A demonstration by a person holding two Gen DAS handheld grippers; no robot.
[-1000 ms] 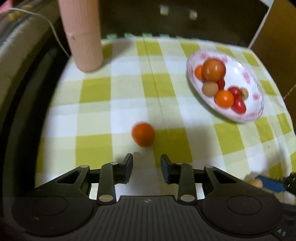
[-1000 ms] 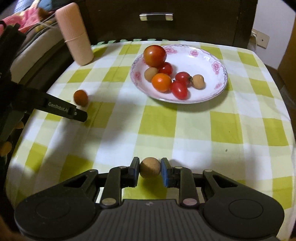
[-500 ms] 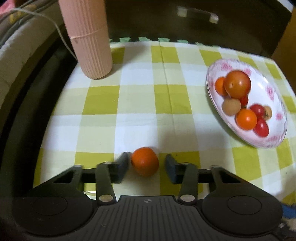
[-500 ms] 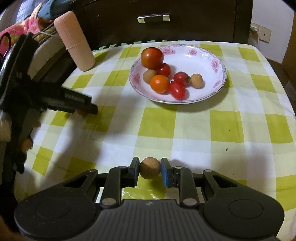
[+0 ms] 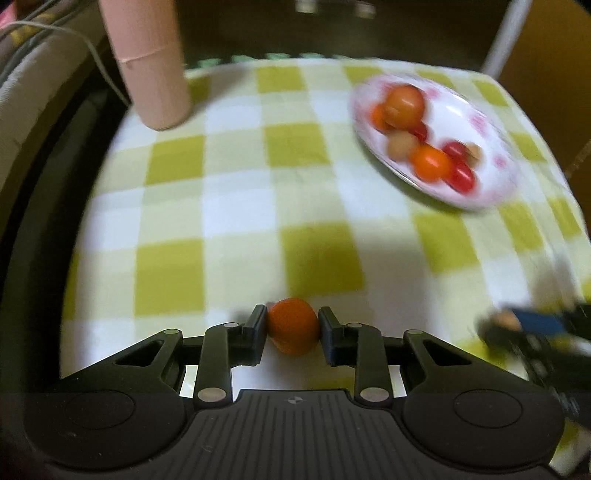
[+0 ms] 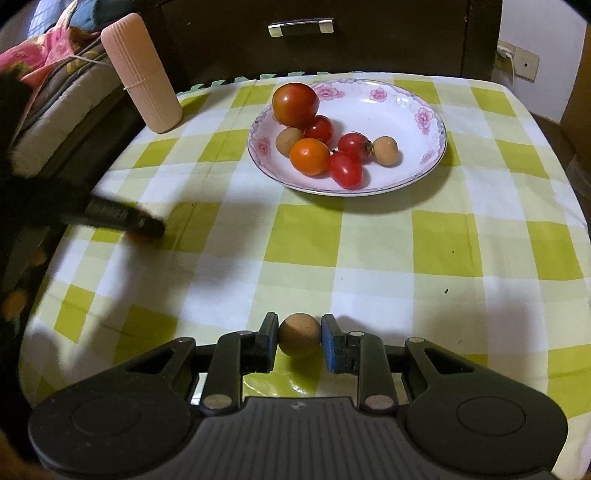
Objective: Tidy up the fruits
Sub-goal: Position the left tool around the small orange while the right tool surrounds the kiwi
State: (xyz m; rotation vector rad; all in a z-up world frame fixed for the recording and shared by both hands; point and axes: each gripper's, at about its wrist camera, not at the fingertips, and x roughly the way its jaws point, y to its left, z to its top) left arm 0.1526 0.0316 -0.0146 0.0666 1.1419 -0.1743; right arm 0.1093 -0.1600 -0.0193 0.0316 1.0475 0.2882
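Note:
In the left wrist view my left gripper [image 5: 291, 316] has its jaws closing on a small orange fruit [image 5: 293, 326], and both pads touch it on the checked cloth. My right gripper [image 6: 299, 322] is shut on a round brown fruit [image 6: 299, 335] near the table's front edge. A white flowered plate [image 6: 424, 110] at the back holds a big tomato [image 6: 295, 104], an orange fruit, red cherry tomatoes and brown fruits. The right wrist view shows the left gripper [image 6: 147, 227] as a dark blurred shape at the left, with the orange fruit mostly hidden behind it.
A pink ribbed cylinder [image 6: 142, 74] stands at the back left corner of the table. A dark cabinet with a drawer handle [image 6: 301, 27] is behind the table. A cushioned seat [image 6: 55, 110] lies beyond the left edge. The yellow-checked cloth [image 6: 369, 240] covers the table.
My left gripper came forward around the orange fruit and closed its jaws onto it. The right gripper stayed in place, holding the brown fruit.

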